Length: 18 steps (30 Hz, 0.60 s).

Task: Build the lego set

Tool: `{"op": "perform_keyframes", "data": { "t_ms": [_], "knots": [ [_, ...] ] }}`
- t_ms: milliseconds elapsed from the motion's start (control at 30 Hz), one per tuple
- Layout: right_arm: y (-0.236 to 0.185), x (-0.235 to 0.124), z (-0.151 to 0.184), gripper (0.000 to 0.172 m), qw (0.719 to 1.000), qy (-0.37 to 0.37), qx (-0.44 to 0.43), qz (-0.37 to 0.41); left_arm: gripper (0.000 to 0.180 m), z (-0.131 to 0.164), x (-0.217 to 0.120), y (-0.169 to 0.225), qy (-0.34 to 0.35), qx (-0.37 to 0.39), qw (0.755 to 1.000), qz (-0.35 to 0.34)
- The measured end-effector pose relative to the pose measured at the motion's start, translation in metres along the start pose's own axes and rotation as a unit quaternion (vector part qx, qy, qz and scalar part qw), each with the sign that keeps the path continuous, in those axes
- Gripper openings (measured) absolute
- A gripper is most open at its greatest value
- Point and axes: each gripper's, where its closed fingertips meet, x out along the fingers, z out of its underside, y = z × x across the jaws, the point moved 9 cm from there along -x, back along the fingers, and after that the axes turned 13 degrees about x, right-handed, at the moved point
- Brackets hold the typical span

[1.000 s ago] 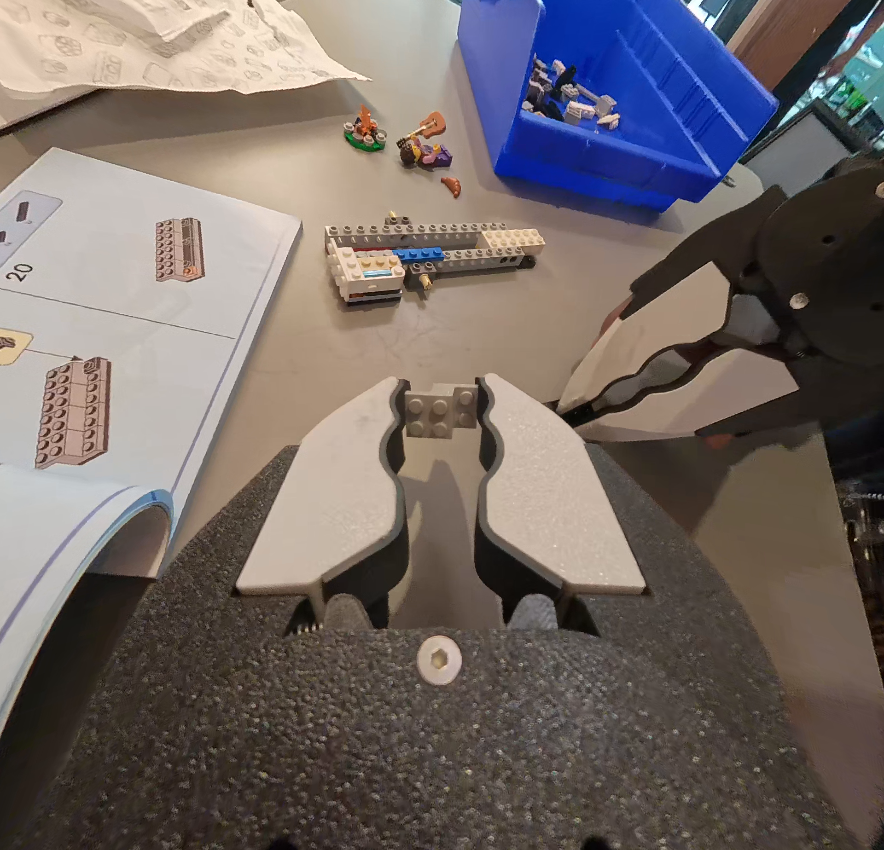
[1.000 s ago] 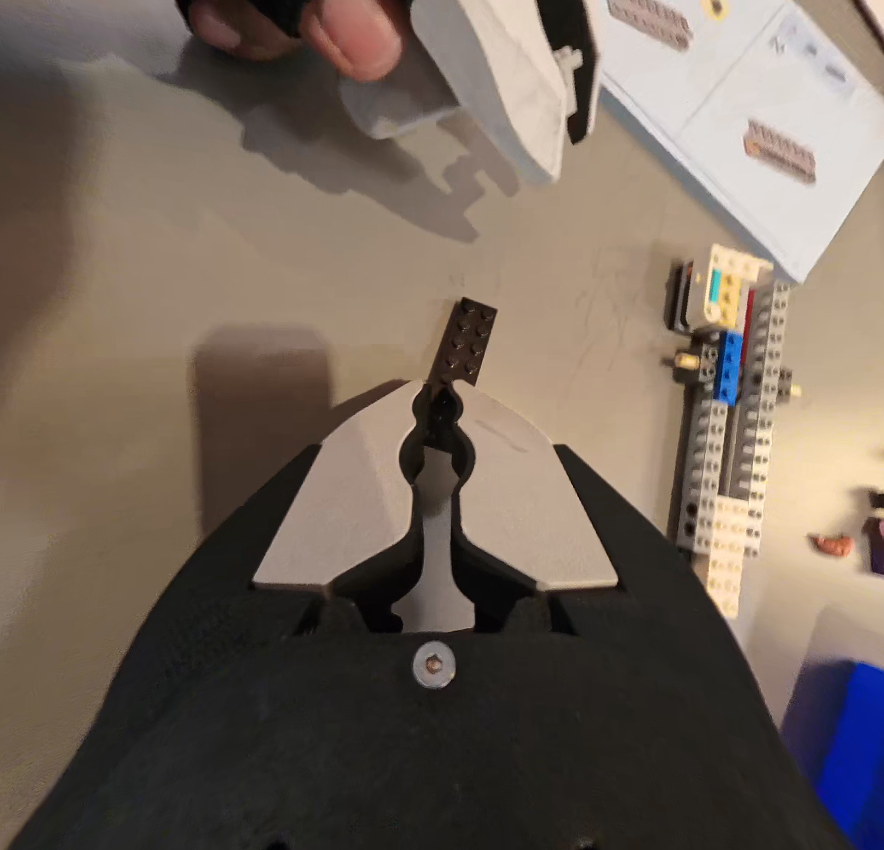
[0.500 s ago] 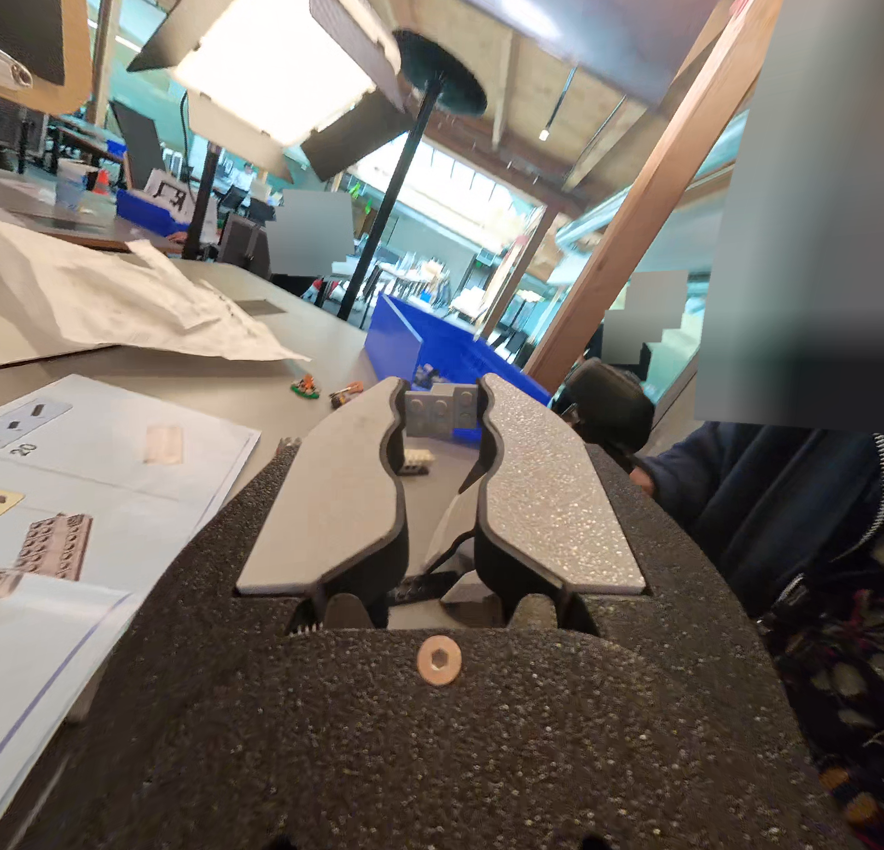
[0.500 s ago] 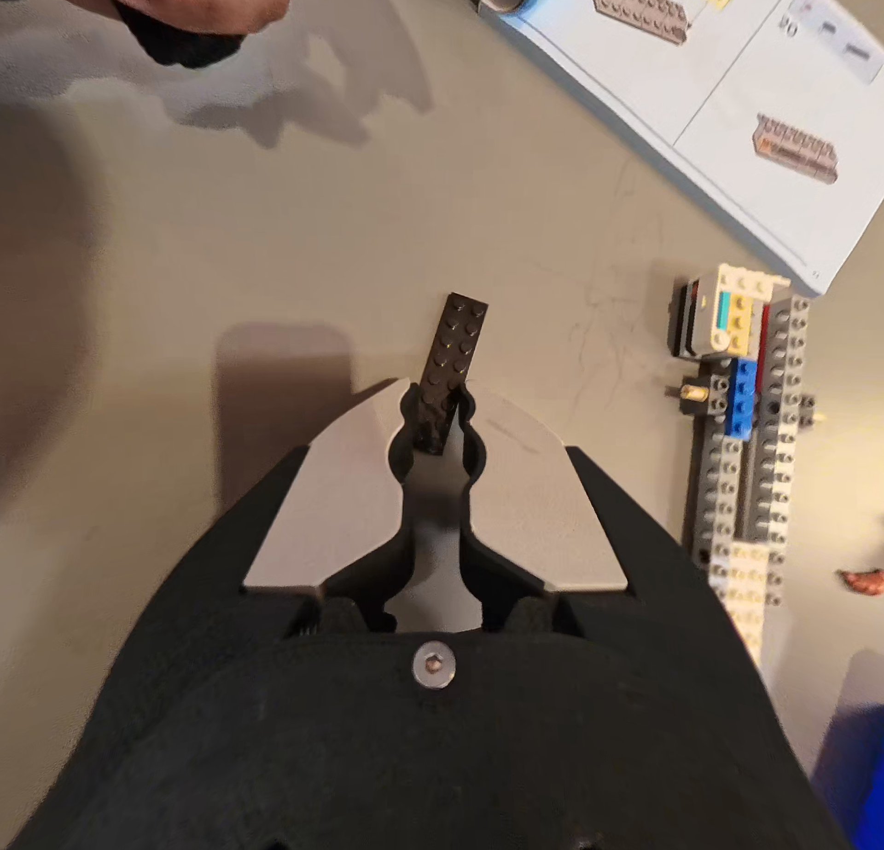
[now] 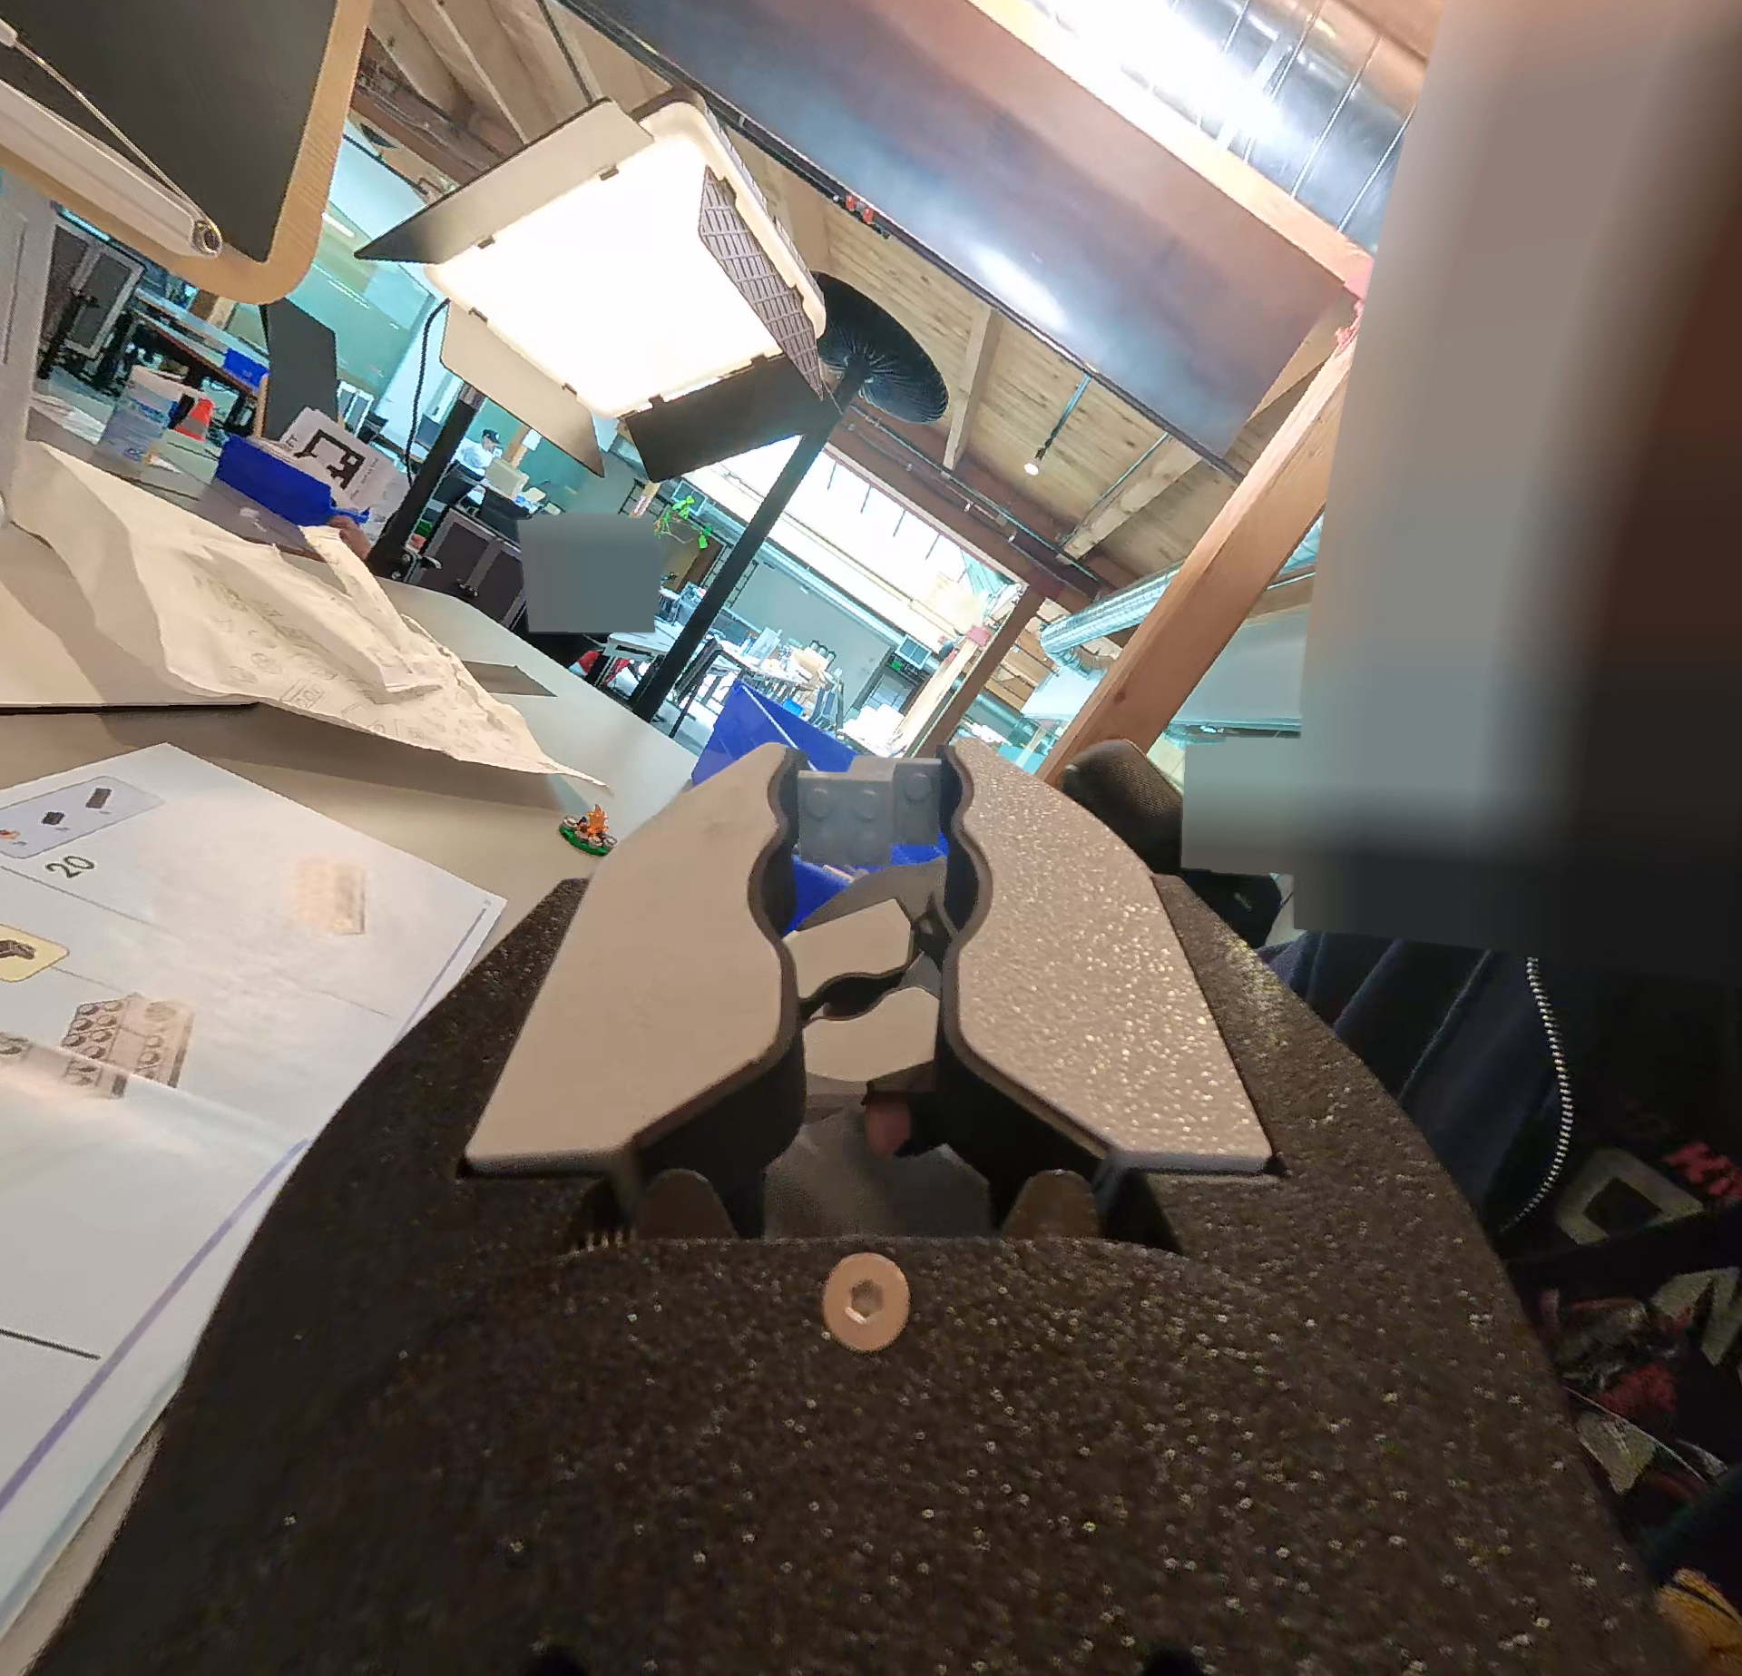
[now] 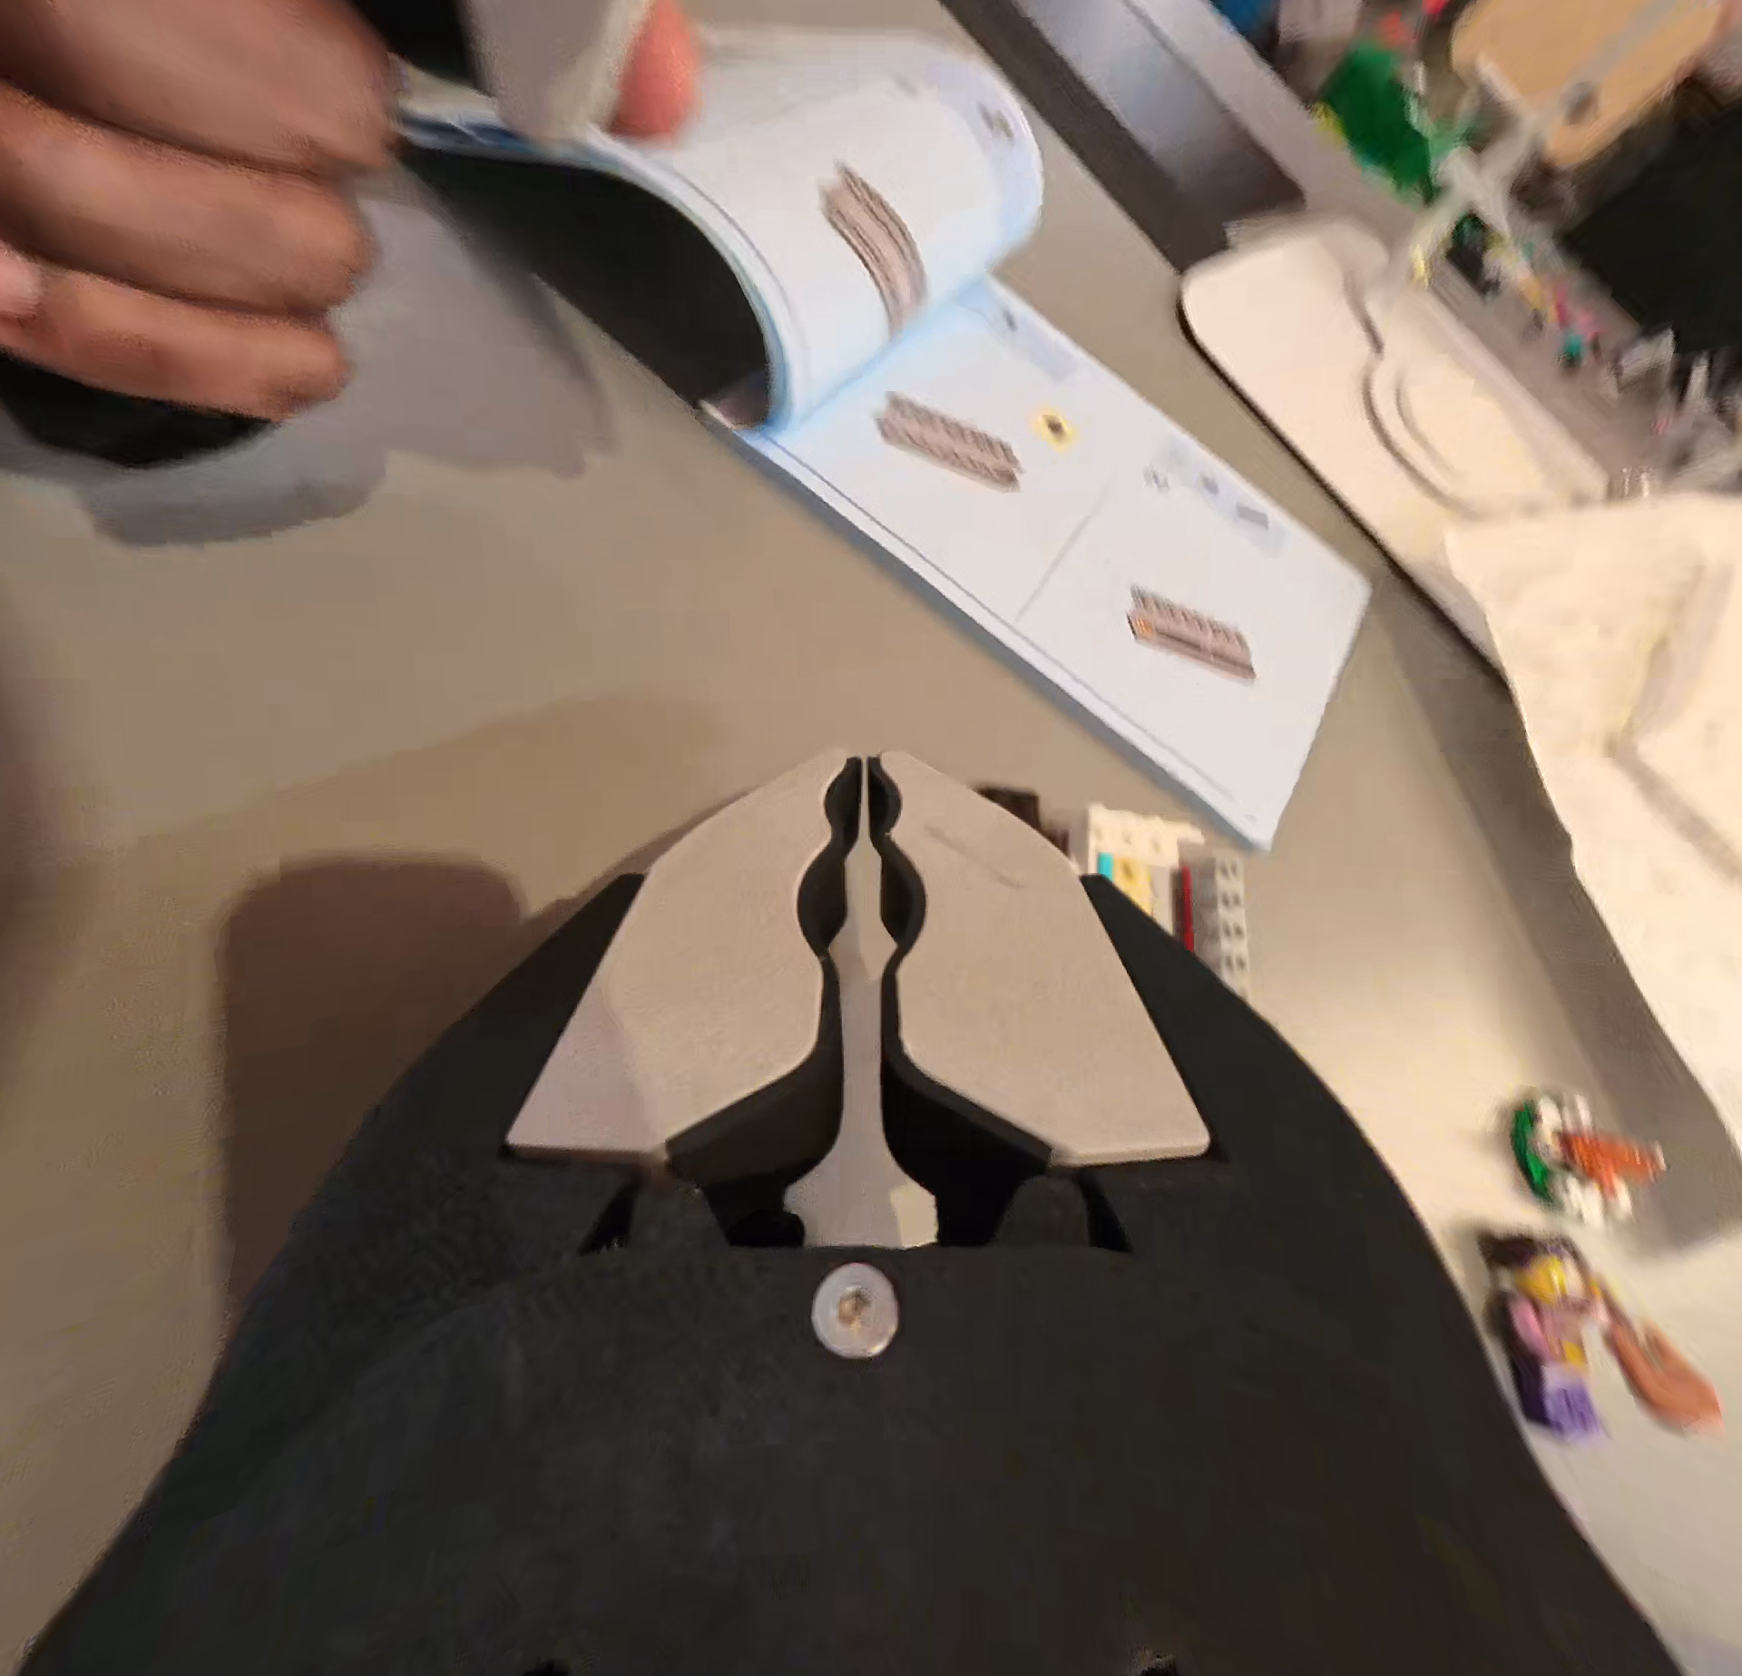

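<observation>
My left gripper (image 5: 867,787) is shut on a small grey Lego plate (image 5: 862,815) and is tilted up, off the table. It shows blurred at the top of the right wrist view (image 6: 556,19), held by a hand (image 6: 170,217). My right gripper (image 6: 864,768) is shut with nothing between its pads. It also shows in the left wrist view, below and behind the left fingers (image 5: 820,999). The partly built grey, white and blue model (image 6: 1188,886) lies on the table just right of the right fingertips. The black plate is not in view.
The open instruction booklet (image 6: 1084,537) (image 5: 188,924) lies beyond the model. A campfire piece (image 6: 1565,1159) (image 5: 586,829) and a minifigure (image 6: 1555,1329) lie to the right. A blue bin (image 5: 754,735), a crumpled paper bag (image 5: 283,613) and a lamp (image 5: 613,292) are farther off. The gap from one gripper's tips to the other's is roughly 15 centimetres.
My right gripper opened, left the black plate on the table, swung toward the model and shut with no brick in it. My left gripper tilted up further, still holding the grey plate.
</observation>
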Motion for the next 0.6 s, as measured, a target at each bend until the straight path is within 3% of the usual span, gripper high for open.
{"op": "perform_keyframes", "data": {
  "t_ms": [67, 200, 467, 600],
  "knots": [
    [0.009, -0.002, 0.008, 0.010, 0.999, -0.030, 0.017, 0.034, 0.028, 0.000, 0.001, 0.001, -0.009, 0.007, 1.000, -0.001],
    [0.020, -0.008, 0.018, 0.019, 0.996, -0.055, 0.070, 0.002, 0.028, 0.002, 0.004, 0.003, -0.012, 0.012, 1.000, 0.009],
    [0.049, -0.004, 0.029, 0.030, 0.992, -0.076, 0.101, 0.009, 0.028, 0.010, 0.012, 0.005, -0.041, 0.027, 0.999, 0.021],
    [0.057, -0.003, 0.030, 0.037, 0.988, -0.082, 0.121, -0.042, 0.028, 0.011, 0.013, 0.005, -0.047, 0.025, 0.998, 0.025]
  ]
}}
